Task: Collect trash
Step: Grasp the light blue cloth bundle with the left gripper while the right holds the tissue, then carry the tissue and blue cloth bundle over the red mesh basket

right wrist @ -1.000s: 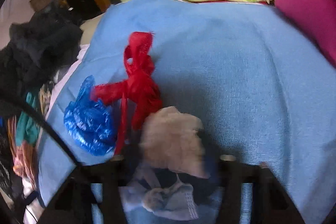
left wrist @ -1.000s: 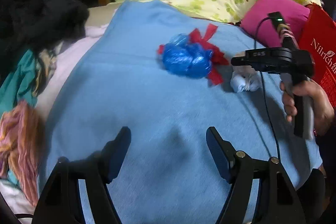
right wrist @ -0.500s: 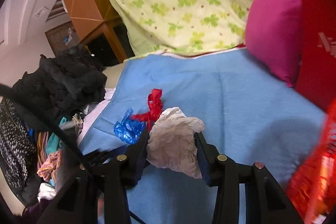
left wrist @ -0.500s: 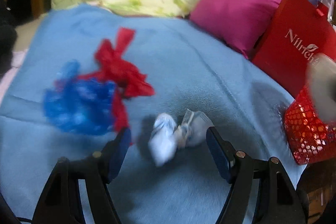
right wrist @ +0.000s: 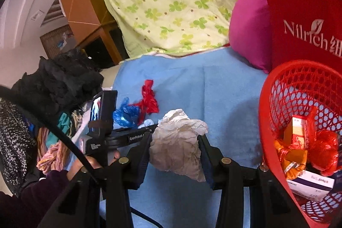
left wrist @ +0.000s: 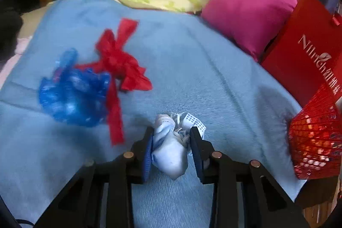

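Right wrist: red basket (right wrist: 265, 121) holds wrappers and boxes; right claw (right wrist: 176, 155) clamps crumpled paper (right wrist: 177, 149), left claw (left wrist: 172, 146) clamps white wad (left wrist: 168, 153).

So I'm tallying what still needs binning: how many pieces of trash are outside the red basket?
4: white tissue wad in the left gripper, crumpled paper in the right gripper, blue bag and red bag lying on the blanket. More may be hidden.

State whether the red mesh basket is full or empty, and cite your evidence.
Neither: partly filled. The red mesh basket holds boxes and orange and red wrappers at its bottom.
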